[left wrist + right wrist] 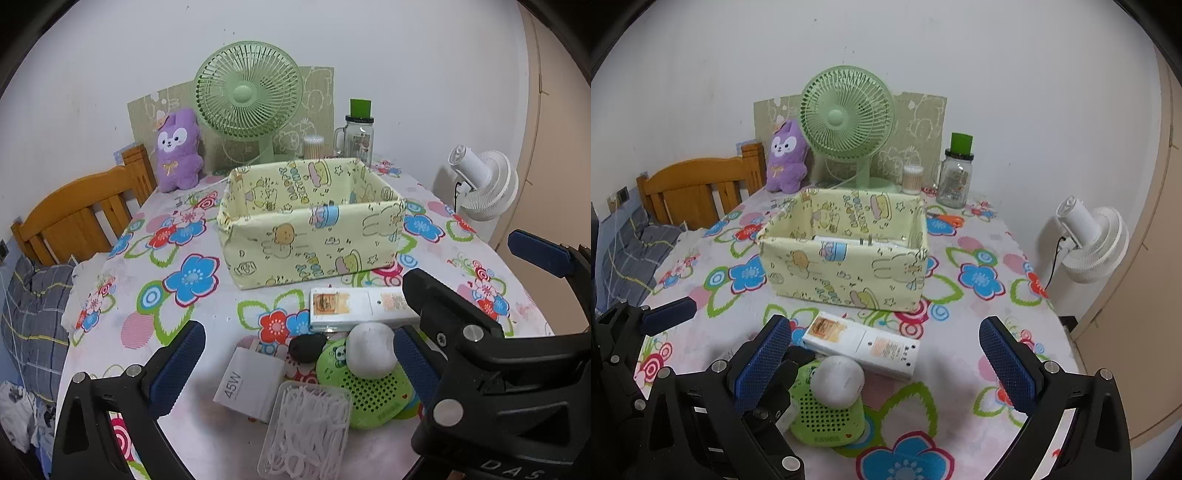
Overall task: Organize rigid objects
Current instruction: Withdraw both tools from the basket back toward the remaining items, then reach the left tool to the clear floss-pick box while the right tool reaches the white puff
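A yellow fabric storage box [314, 236] stands mid-table; it also shows in the right wrist view [846, 269], with something white lying inside. In front of it lie a white remote-like box [354, 304] [864, 345], a white egg-shaped case [371, 349] [837, 380] on a green perforated speaker [365, 391] [827, 417], a small black object [304, 347], a white 45W charger [251, 384] and a clear box of floss picks [306, 428]. My left gripper [295, 358] is open above these items. My right gripper [886, 363] is open over the remote-like box.
A green desk fan [247, 99], purple plush [177, 151], cotton swab jar [313, 146] and glass jar with green lid [356, 138] stand at the table's back. Orange scissors [947, 220] lie behind the box. A wooden bed frame [74, 210] is left, a white fan [484, 184] right.
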`<state>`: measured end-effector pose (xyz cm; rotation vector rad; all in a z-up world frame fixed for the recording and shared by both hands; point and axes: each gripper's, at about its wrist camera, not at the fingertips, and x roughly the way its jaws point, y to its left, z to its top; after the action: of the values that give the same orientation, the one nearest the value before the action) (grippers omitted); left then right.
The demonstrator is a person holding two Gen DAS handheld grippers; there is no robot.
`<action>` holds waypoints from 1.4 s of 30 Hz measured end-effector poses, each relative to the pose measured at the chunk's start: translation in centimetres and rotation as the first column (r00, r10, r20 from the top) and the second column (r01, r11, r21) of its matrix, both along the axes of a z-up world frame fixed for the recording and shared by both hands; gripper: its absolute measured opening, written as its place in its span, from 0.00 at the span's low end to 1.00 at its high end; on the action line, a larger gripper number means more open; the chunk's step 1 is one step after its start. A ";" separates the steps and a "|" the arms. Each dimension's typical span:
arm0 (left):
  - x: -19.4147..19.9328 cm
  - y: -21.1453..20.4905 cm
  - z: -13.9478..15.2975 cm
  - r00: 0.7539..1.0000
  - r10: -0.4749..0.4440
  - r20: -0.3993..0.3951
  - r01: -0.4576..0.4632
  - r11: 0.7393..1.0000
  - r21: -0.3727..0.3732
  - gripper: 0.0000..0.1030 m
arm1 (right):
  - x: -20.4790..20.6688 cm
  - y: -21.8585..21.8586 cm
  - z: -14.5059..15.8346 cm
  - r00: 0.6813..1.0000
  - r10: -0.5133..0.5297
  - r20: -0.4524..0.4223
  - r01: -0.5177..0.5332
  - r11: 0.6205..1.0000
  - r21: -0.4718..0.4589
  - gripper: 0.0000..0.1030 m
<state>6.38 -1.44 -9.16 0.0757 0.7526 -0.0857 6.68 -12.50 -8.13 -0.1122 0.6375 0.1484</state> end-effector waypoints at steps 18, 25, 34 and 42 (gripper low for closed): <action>-0.3 0.4 -3.7 0.998 -0.007 -0.059 0.007 1.000 -0.006 1.00 | -0.3 0.6 -3.7 0.999 -0.011 -0.046 0.010 1.000 -0.020 1.00; -0.7 1.0 -5.1 0.997 -0.004 -0.079 0.003 1.000 -0.009 1.00 | -0.6 1.2 -5.1 0.999 0.007 -0.049 -0.009 1.000 -0.025 1.00; -1.0 1.1 -6.5 0.995 -0.002 -0.102 0.003 1.000 0.012 0.99 | -0.5 1.3 -6.9 0.996 0.015 -0.084 -0.017 1.000 -0.021 1.00; -1.7 1.1 -6.9 0.994 0.005 -0.113 -0.006 1.000 -0.006 0.95 | -0.6 1.6 -7.5 0.996 0.024 -0.086 -0.027 0.999 -0.038 1.00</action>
<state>4.68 -0.37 -16.04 0.0629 0.8660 -0.0877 6.04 -10.91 -15.58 -0.1528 0.7250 0.1656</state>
